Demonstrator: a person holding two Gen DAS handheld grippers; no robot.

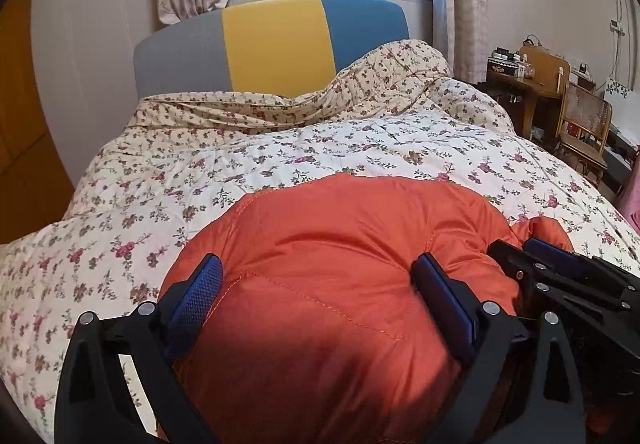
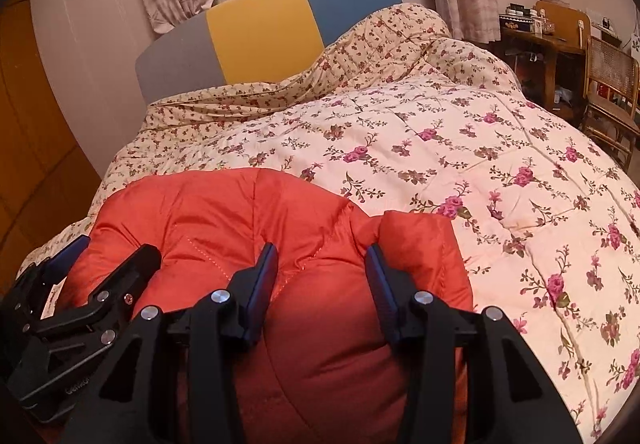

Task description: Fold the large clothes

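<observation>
An orange quilted puffer jacket (image 1: 340, 228) lies bundled on the near part of the bed. My left gripper (image 1: 320, 280) is open, its blue-padded fingers spread wide on either side of the jacket's bulging middle. In the right wrist view the same jacket (image 2: 224, 204) fills the lower left. My right gripper (image 2: 322, 268) is narrowed on a thick fold near the jacket's right edge, and the fabric creases at the pads. The two grippers sit side by side. The right gripper (image 1: 536, 264) shows at the jacket's right end, the left gripper (image 2: 112, 250) at its left end.
A floral quilt (image 2: 460, 148) covers the bed, bunched up high at the far right by the grey, yellow and blue headboard (image 1: 276, 44). A wooden desk (image 1: 524, 92) and a cane chair (image 1: 584, 132) stand to the right of the bed. An orange-brown door or wardrobe (image 1: 20, 132) is at the left.
</observation>
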